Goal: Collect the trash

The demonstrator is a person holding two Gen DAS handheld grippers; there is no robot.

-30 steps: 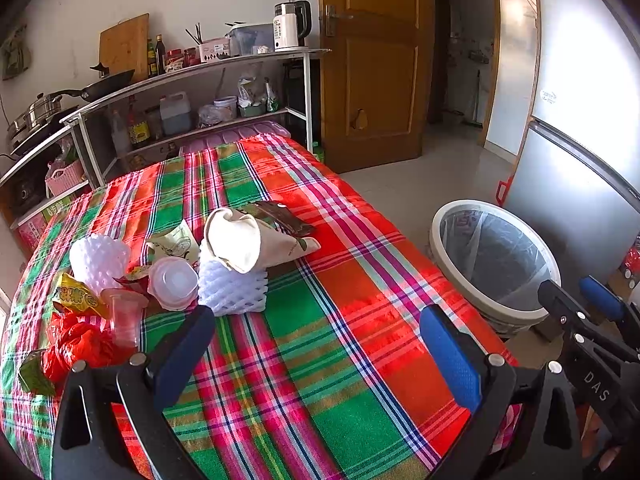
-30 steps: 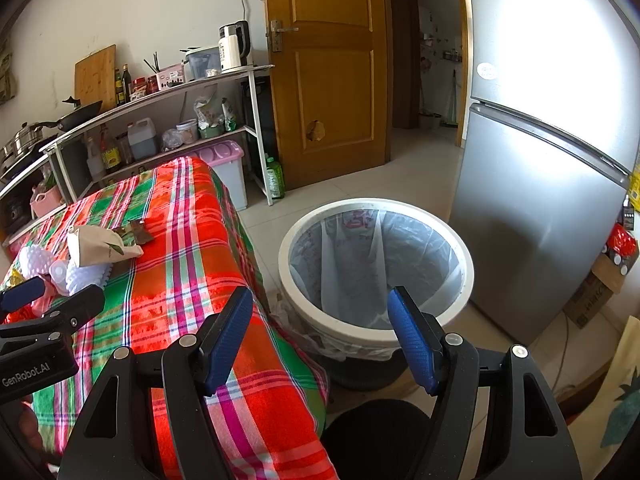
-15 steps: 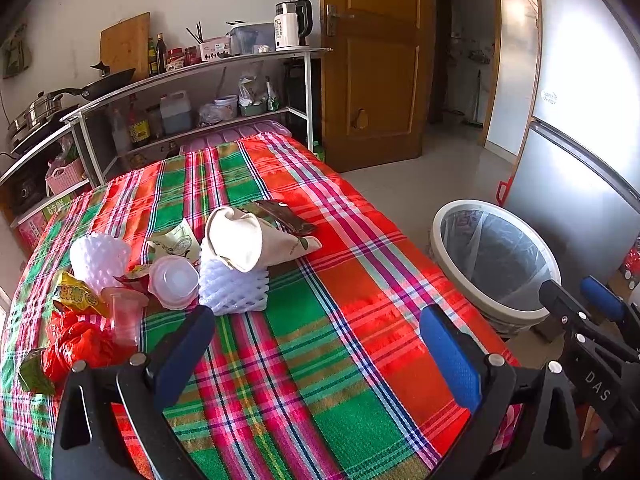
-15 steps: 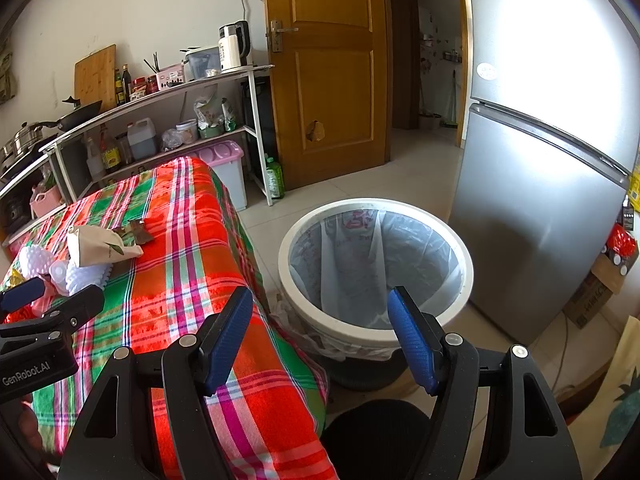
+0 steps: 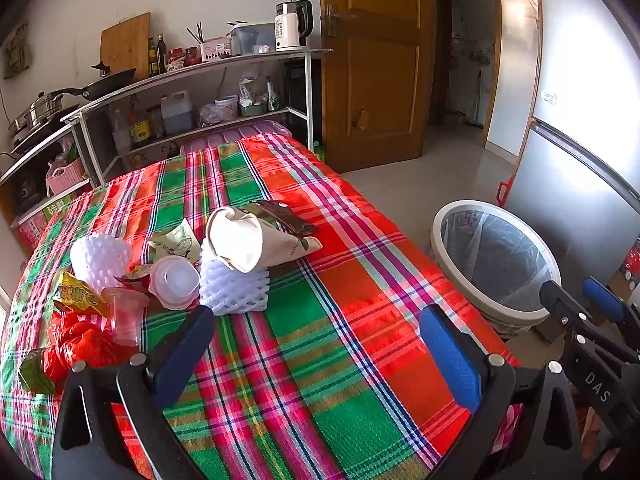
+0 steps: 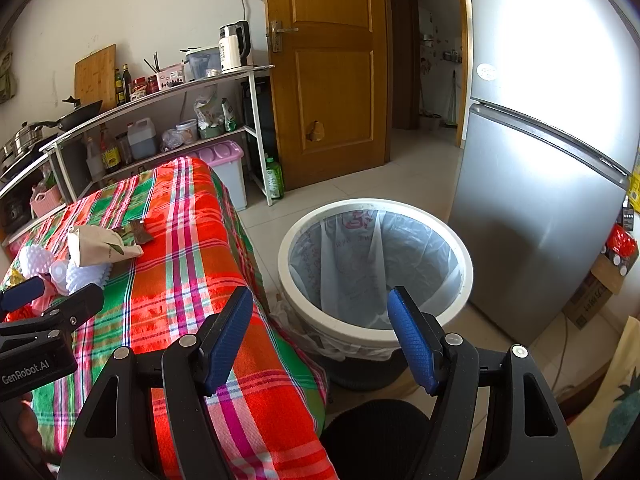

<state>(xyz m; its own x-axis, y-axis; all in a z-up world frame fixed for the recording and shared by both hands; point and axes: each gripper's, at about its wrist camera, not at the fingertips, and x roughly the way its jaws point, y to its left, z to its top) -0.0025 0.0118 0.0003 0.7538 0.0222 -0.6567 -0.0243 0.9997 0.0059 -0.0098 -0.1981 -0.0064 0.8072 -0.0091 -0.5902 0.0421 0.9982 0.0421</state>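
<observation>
Nothing has shifted since the earlier frames: we hold both grippers still. Our left gripper (image 5: 316, 344) hangs over the near edge of the plaid-covered table (image 5: 360, 360), its blue fingers wide apart and empty. Our right gripper (image 6: 320, 336) sits off the table's right edge, jaws equally spread, empty, above the bag-lined trash bin (image 6: 460, 256) on the floor. Trash lies clustered toward the table's left edge: a paper bag (image 5: 256, 240) resting on white foam fruit netting (image 5: 234, 292), a clear plastic lid (image 5: 174, 282), a pink plastic cup (image 5: 126, 312), a yellow snack wrapper (image 5: 78, 296) and a crumpled red plastic bag (image 5: 80, 344).
</observation>
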